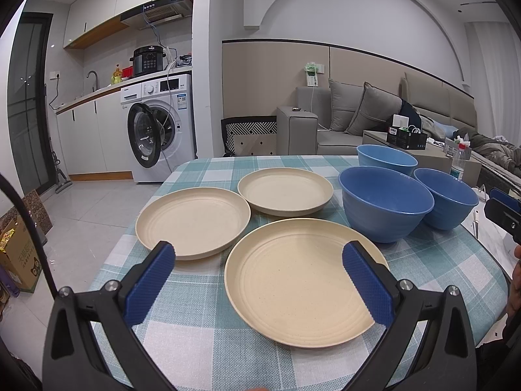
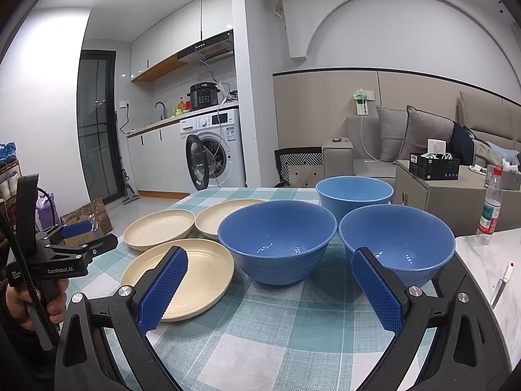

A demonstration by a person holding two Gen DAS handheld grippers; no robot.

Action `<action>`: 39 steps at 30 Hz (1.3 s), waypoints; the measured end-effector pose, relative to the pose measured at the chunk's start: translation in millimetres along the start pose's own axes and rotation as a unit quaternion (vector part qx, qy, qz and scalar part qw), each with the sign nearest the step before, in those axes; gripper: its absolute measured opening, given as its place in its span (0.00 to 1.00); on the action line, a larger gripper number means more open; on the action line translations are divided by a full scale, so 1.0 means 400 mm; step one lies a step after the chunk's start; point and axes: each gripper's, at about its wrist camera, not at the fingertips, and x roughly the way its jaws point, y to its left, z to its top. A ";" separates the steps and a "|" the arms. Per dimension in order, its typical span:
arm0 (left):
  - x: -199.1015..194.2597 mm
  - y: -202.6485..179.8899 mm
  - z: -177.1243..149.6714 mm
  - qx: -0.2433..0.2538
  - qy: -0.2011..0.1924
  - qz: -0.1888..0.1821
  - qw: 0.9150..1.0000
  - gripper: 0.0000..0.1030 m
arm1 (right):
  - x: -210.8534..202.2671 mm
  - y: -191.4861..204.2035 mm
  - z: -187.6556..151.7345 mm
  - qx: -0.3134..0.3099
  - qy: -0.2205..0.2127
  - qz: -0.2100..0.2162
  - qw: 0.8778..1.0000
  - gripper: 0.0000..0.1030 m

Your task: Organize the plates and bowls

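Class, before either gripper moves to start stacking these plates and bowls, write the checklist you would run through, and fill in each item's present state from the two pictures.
1. Left gripper open and empty: ok.
2. Right gripper open and empty: ok.
3. Three plates lie flat, none stacked; nearest plate lies ahead of the left gripper: ok.
4. Three bowls upright and empty, including the nearest bowl: ok.
5. Front middle bowl clear of the plate behind it: cannot tell.

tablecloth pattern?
Teal and white check tablecloth; it shows best in the right wrist view.

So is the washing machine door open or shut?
Open. The washing machine door is swung out to the left, and the drum opening shows behind it.
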 end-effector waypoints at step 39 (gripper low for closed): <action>0.017 0.008 -0.006 0.007 0.007 0.005 1.000 1.00 | -0.002 -0.001 0.010 -0.004 0.002 -0.002 1.000 1.00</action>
